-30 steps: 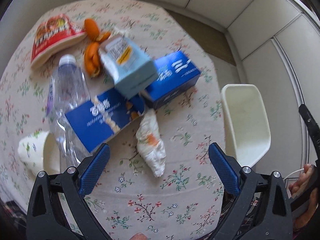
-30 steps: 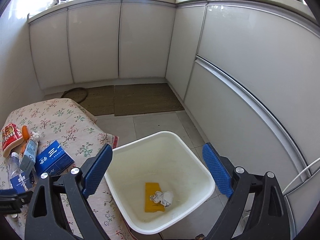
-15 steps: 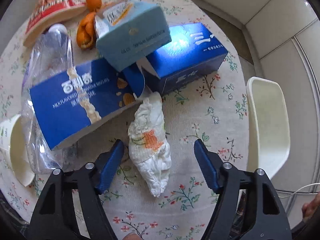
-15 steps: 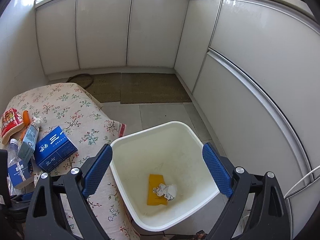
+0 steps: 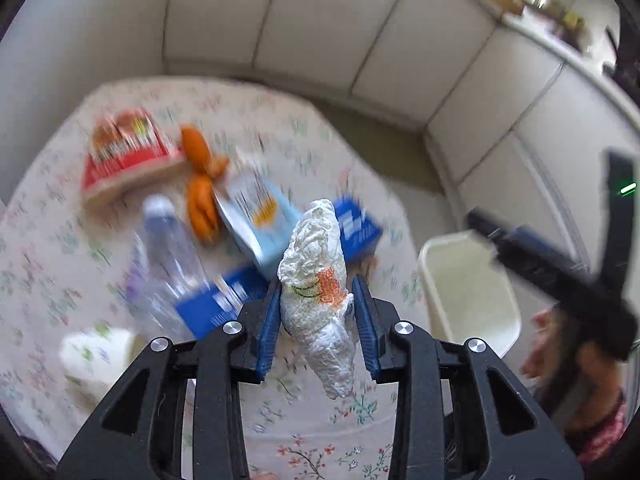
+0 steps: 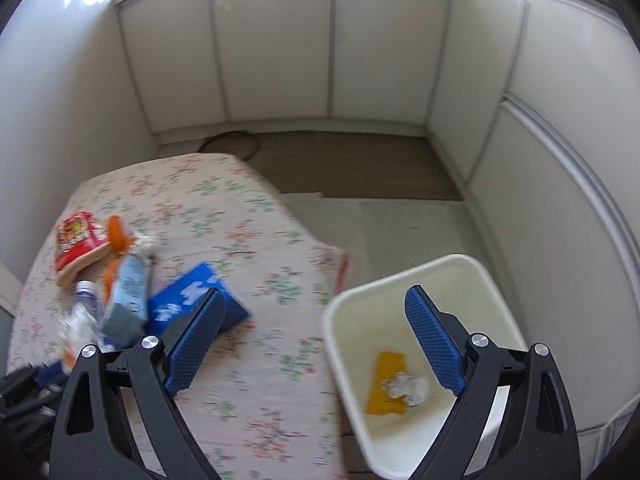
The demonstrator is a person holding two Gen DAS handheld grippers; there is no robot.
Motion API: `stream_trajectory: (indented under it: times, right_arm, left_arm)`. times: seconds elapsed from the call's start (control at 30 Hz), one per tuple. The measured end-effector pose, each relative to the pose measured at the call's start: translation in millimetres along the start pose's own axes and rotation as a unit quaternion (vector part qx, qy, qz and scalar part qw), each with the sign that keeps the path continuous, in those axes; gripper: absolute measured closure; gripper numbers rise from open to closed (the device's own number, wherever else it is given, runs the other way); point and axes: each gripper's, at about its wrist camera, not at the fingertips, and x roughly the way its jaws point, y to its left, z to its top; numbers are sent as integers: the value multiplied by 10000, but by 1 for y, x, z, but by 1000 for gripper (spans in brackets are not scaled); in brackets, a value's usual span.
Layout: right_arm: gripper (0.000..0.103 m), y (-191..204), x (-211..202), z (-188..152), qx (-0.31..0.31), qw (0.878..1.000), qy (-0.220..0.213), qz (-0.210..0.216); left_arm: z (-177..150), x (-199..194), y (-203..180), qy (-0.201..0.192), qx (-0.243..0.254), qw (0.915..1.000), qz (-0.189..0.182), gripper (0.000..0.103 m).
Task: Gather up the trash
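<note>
One wad (image 5: 316, 280) sits clenched upright in the just-closed left claw (image 5: 314, 308); bin (image 5: 472, 320) lies right, under the released right claw (image 6: 316, 336).

Motion blur smears the table litter, leaving the print on the red packet (image 5: 124, 152) and blue boxes (image 5: 218, 300) unreadable.

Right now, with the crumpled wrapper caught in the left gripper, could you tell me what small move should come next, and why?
Probably carry the wrapper rightward to the white bin. The left gripper, whose jaws have just been closing, pinches it clear of the table, and the bin stands open beside the table with trash already inside.
</note>
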Motion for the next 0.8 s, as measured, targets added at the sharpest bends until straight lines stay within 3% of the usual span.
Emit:
stream_trajectory:
  times: [0.2, 0.37, 0.57, 0.8]
  right_arm:
    - [14, 70, 41, 41, 7, 9950, 745, 665]
    - [17, 127, 88, 59, 149, 9885, 1331, 697]
    - [33, 173, 141, 57, -117, 9815, 1890, 263]
    - [36, 185, 178, 47, 152, 9724, 2312, 261]
  left_arm:
    - [37, -60, 61, -1027, -752, 9918, -94, 70]
    - [53, -86, 109, -1586, -1138, 9807, 132, 70]
    - [57, -97, 156, -1639, -1779, 9703, 63, 70]
    - [54, -105, 176, -1465, -2098, 9665, -176, 70]
